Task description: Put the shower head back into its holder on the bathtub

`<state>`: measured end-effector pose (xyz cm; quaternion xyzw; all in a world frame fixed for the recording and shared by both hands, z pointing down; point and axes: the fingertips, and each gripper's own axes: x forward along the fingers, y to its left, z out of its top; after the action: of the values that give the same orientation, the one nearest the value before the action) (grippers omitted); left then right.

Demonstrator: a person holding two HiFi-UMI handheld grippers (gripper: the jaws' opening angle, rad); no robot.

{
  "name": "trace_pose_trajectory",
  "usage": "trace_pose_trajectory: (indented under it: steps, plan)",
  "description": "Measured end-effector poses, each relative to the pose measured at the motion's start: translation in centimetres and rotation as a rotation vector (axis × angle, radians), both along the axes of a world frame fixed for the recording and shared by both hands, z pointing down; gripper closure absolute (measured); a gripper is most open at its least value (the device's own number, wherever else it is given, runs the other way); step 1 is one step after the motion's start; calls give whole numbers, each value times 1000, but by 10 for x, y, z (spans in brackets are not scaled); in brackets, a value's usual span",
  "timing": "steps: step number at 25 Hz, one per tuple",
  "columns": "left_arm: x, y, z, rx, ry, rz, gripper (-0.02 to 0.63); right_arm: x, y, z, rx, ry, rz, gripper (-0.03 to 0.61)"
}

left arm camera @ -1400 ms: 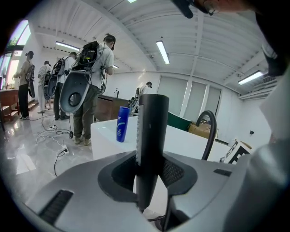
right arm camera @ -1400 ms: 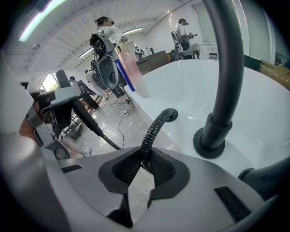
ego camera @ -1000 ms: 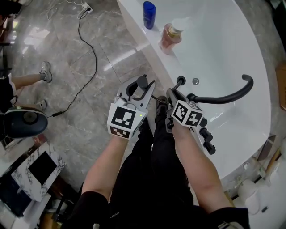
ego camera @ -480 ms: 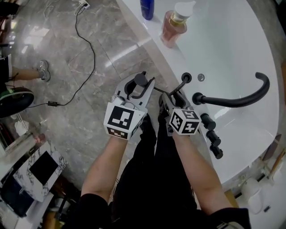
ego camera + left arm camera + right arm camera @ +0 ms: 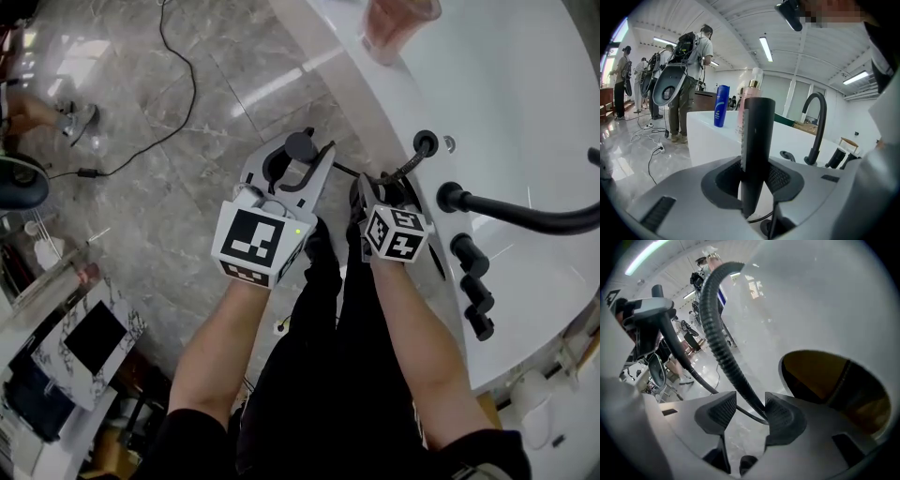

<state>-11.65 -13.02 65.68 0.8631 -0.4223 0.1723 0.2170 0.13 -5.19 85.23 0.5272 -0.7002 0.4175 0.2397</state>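
- Shower head (image 5: 300,147) is off the bathtub, out over the floor, clamped in the left tongs (image 5: 758,177). Its black handle stands upright across the pads, round end uppermost.
- Floor (image 5: 141,206) is glossy grey marble, with a black cable (image 5: 183,103) trailing across it at 10 o'clock from the hands. In the left gripper view, people (image 5: 691,84) stand well back in a bright room.
- Bathtub (image 5: 403,103) is white and smooth, and its broad rim runs from 12 o'clock down to 4 o'clock in the head view. A pink bottle (image 5: 398,28) stands on the rim at 12 o'clock.
- Faucet (image 5: 534,217) is a black curved spout that arches over the basin at 3 o'clock from the hands.
- Hose (image 5: 719,343) is black and ribbed, and it leads from the shower head toward the rim.
- Right tongs (image 5: 749,411) have just been opening and now stand wide. The hose passes between the pads close to one of them and is not pinched.
- Holder (image 5: 425,143) is a small black ring on the rim, at about 3 o'clock from the shower head and 1 o'clock from the right tongs. The right hand is nearer to it, yet the left carries the load, so that hand probably has to go right and lower the handle end-first.
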Motion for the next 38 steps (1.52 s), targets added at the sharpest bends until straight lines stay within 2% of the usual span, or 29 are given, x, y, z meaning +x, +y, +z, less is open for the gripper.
trace_pose_trajectory:
  steps: [8,12,19,23,27,30,33,38]
  plan:
    - [-17,8,13,-11,6,-14,480,-6,14,31,-25,114,-64,411]
    - [-22,6,10,-1,6,-10,482,-6,23,29,-23,134,-77,428]
    - [-25,9,32,-26,-18,-5,480,-3,21,23,-8,132,-62,445]
    - [-25,11,48,-51,-28,0,480,-2,24,17,-14,127,-69,501]
    - [-22,10,59,-71,-45,-7,480,1,33,8,-21,109,-91,505]
    - [-18,11,58,-79,-53,-2,482,10,38,0,-37,94,-61,505]
    - [-12,13,54,-80,-64,4,482,17,39,-20,-38,68,-38,506]
    - [-1,10,29,-93,-74,-2,482,16,41,-75,-43,18,-59,506]
